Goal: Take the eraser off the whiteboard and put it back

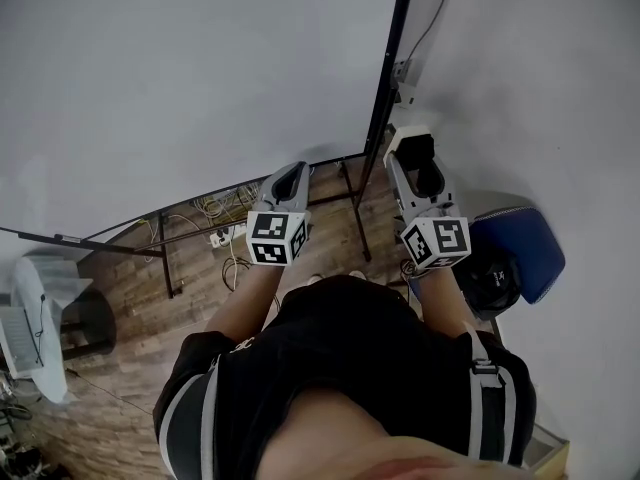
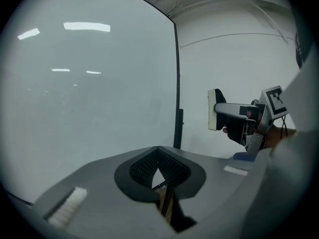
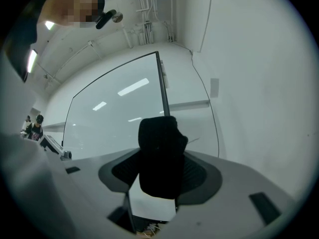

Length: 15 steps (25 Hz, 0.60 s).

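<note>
The eraser, a black grip on a white pad, sits between the jaws of my right gripper, which is shut on it. It is held just right of the whiteboard's black side frame, off the board surface. In the right gripper view the black eraser body fills the jaws, with the board behind it. My left gripper points at the board with its jaws together and nothing in them. From the left gripper view the eraser shows in the right gripper.
A white wall stands right of the board. A blue seat and a black bag lie at lower right. A power strip with cables rests on the wooden floor under the board's stand. A white round table is at far left.
</note>
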{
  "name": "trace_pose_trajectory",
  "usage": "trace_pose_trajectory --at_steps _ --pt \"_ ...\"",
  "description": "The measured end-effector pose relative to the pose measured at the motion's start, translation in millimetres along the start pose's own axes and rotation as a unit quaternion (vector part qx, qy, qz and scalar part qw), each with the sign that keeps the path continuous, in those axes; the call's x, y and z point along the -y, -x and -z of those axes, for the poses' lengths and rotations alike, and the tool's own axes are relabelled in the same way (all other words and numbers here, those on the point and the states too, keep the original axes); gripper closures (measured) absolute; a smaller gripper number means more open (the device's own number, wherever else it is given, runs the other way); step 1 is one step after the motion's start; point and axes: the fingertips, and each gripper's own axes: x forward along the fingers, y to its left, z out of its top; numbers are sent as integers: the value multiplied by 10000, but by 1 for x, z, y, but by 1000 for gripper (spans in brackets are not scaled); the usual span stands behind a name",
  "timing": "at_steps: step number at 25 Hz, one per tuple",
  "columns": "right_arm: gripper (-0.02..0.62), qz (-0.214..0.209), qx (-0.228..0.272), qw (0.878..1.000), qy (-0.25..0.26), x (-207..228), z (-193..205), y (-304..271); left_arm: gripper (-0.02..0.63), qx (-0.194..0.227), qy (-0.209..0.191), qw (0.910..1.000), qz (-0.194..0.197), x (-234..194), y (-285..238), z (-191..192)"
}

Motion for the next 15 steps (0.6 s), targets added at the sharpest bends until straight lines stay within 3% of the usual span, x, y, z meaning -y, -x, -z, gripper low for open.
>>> trace_pose_trajectory --at_steps 15 --pt "362 -86 -64 9999 -33 -4 11 -1 595 -21 0 9999 -107 -1 7 3"
